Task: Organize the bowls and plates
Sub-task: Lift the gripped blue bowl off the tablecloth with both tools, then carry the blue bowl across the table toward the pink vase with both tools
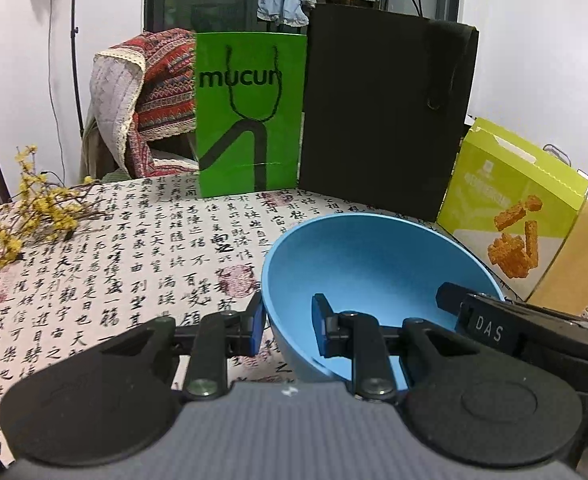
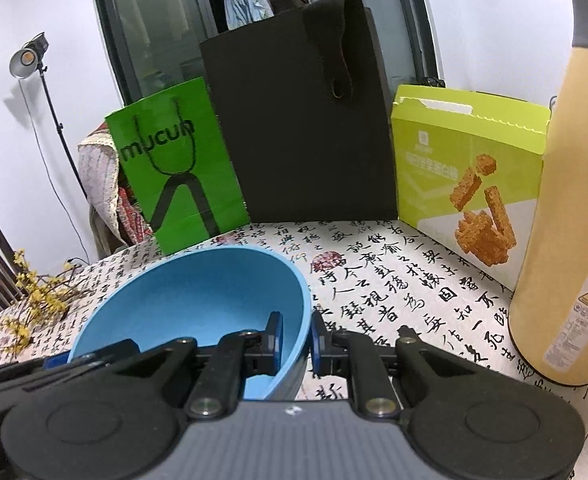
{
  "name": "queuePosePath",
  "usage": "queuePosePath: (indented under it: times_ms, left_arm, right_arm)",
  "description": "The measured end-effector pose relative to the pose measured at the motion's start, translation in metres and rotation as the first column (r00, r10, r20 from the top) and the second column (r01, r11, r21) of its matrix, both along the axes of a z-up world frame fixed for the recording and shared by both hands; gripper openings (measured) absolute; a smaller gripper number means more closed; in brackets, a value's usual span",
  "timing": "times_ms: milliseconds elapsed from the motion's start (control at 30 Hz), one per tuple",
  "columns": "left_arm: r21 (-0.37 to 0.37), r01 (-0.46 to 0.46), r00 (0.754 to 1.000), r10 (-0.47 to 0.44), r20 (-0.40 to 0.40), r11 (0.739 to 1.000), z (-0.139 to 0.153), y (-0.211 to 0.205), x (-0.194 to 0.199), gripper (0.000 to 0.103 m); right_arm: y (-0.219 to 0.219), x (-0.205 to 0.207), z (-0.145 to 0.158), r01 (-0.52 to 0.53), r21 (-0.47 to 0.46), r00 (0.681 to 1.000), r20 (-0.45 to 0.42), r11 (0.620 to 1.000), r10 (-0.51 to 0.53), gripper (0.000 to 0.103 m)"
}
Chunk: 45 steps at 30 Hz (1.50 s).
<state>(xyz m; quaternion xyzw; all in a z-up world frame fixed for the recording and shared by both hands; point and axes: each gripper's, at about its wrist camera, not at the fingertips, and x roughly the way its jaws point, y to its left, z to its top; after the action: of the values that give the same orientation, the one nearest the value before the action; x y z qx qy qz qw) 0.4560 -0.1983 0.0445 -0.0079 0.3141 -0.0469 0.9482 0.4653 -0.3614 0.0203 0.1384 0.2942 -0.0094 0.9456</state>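
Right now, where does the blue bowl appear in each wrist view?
Left wrist: blue bowl lower right of centre, its rim between the fingers.
Right wrist: blue bowl lower left of centre, rim between the fingers.
Shared landmark: green paper bag behind it.

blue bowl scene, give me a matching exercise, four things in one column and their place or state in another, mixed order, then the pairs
Things:
1. blue bowl
2. green bag
3. yellow flower sprig
4. snack box

Places or states:
A. lying flat on the tablecloth at the far left
B. standing upright, just left of the black bag
C. rim pinched on opposite sides by the left gripper and the right gripper
D. standing right of the black bag, top flap torn open

Pairs: 1-C, 2-B, 3-A, 4-D
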Motion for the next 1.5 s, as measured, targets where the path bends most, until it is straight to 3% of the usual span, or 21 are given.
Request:
queuePosePath:
  times_ms: [867, 1500]
  left_arm:
    - [-0.009, -0.093, 0.995, 0.093, 0.039, 0.996, 0.02, 0.048, -0.055, 0.024]
    - [-0.015, -0.212, 0.976, 0.213, 0.055, 0.977, 0.033, 0.107, -0.088, 0.024]
  right_arm:
    - [0.049, -0.04, 0.014, -0.088, 0.013, 0.996, 0.02, 0.996, 0.087, 0.014]
    - [0.107, -0.055, 0.027, -0.21, 0.027, 0.977, 0.048, 0.977, 0.209, 0.014]
